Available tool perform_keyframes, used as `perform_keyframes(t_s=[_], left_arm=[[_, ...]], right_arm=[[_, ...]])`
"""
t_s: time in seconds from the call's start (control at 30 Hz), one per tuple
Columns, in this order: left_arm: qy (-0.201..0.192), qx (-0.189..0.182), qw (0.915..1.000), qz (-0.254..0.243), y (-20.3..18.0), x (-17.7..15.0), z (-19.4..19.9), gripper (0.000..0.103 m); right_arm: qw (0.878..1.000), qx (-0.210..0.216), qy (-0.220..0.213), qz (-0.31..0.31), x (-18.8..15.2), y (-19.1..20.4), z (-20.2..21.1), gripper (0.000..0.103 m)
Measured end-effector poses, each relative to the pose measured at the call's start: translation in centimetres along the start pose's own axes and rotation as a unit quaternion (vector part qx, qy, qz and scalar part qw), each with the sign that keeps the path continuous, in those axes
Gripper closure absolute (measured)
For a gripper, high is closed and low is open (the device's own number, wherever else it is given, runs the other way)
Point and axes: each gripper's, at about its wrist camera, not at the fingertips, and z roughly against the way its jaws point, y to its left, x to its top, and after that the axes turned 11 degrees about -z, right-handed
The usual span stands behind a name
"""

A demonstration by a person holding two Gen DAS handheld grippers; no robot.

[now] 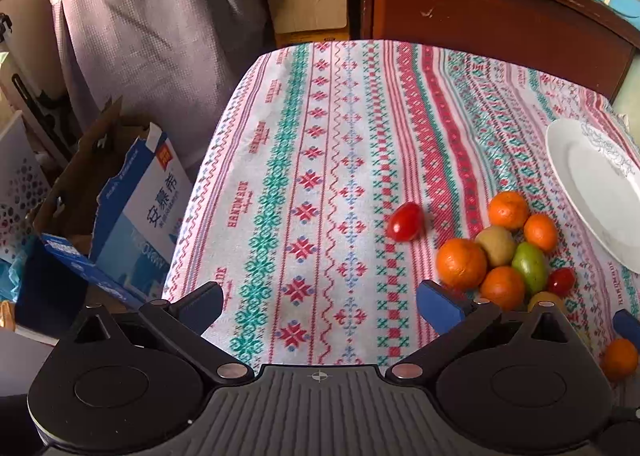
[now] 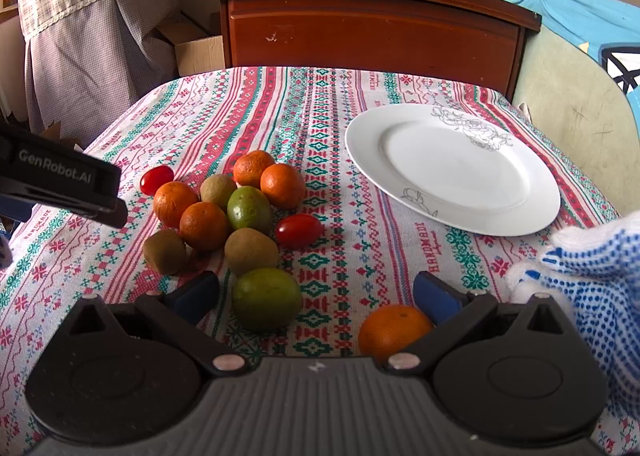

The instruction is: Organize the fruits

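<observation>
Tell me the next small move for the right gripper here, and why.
Probably ease the right gripper forward and close on the big green fruit. Its jaws are open, that fruit sits nearest between them, and the white plate holds nothing yet.

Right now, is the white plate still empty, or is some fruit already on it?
Empty. The white plate shows only its bare surface and drawn flower; the fruits, like the nearest green fruit, all lie on the tablecloth.

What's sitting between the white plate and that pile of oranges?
Only a red cherry tomato and patterned tablecloth separate the plate from the oranges, seen from the right wrist.
</observation>
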Motion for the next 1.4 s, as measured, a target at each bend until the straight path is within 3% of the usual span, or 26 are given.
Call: perform_keyframes(t_s=[0.73, 1.4], left_arm=[[0.022, -0.001, 0.9998, 0.003, -0.3, 0.3, -0.5, 0.0], [0.015, -0.033, 0.9993, 0.001, 0.3, 0.3, 1.7, 0.0]], right_arm=[[1.0, 0.0, 0.0, 0.0, 0.0, 0.0, -0.1, 0.0], [1.0, 0.0, 0.0, 0.0, 0.0, 0.0, -0.1, 0.001]])
